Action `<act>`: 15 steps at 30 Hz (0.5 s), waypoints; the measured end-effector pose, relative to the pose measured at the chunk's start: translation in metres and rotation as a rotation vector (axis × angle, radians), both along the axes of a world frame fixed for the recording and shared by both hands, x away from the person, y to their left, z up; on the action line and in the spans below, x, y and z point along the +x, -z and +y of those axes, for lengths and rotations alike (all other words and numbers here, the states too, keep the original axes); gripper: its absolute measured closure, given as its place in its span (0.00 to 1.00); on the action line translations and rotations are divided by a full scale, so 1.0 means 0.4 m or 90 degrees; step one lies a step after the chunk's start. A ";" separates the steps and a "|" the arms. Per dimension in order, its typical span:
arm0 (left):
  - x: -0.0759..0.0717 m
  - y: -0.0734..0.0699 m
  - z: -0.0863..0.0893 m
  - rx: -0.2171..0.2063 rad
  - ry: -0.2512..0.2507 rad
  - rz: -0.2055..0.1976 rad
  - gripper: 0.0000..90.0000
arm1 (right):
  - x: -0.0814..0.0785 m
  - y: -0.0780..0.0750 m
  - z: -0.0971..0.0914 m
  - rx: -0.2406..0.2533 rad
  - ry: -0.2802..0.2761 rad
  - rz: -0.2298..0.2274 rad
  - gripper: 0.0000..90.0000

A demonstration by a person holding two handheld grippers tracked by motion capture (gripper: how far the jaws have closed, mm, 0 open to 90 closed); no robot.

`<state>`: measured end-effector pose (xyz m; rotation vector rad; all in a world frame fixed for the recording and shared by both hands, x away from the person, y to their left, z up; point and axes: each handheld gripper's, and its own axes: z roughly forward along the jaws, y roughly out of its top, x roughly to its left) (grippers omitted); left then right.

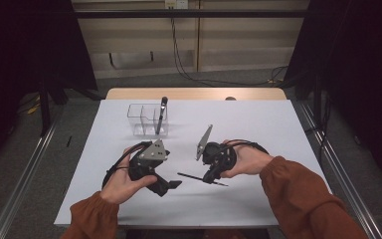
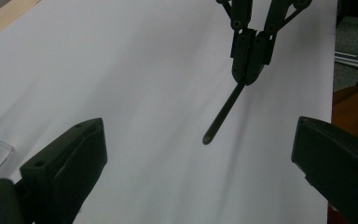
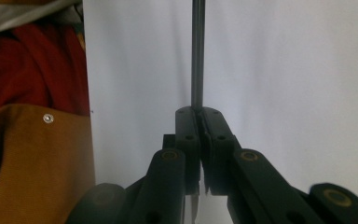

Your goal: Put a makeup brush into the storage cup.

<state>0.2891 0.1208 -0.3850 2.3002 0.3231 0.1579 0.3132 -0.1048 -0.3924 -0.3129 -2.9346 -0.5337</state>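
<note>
Where the right claw (image 1: 212, 178) is clenched on it, the thin dark pen (image 1: 194, 177) is gripped at one end, and the rest of its shaft runs free toward the left claw (image 1: 171, 185). In the high view its long axis lies nearly level just above the white worktop (image 1: 258, 129), pointing across the worktop toward the person's left, with the free end slightly farther from the person than the held end. In the left gripper view the pen (image 2: 223, 113) juts out of the closed jaws of the right claw (image 2: 251, 70), its rounded tip free in the air. In the right gripper view the pen (image 3: 197, 51) runs straight out from the pinched jaw tips. The right hand (image 1: 246, 160) holds its tool low, jaws aimed at the left claw. The left hand (image 1: 124, 181) cups its tool from below; the left claw stands released, jaws wide apart and nothing between them, facing the pen's tip. Farther back, a clear divided box (image 1: 146, 119) holds a second dark pen (image 1: 160, 115), upright and leaning.
</note>
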 end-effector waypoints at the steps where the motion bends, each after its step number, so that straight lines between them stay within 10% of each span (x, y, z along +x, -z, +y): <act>1: 0.000 0.001 -0.004 0.006 0.006 0.005 0.05 | -0.001 0.000 0.001 -0.008 0.001 0.000 0.96; 15: 0.017 0.038 -0.048 0.074 0.071 0.053 0.10 | -0.002 0.014 0.010 -0.046 -0.030 0.017 0.96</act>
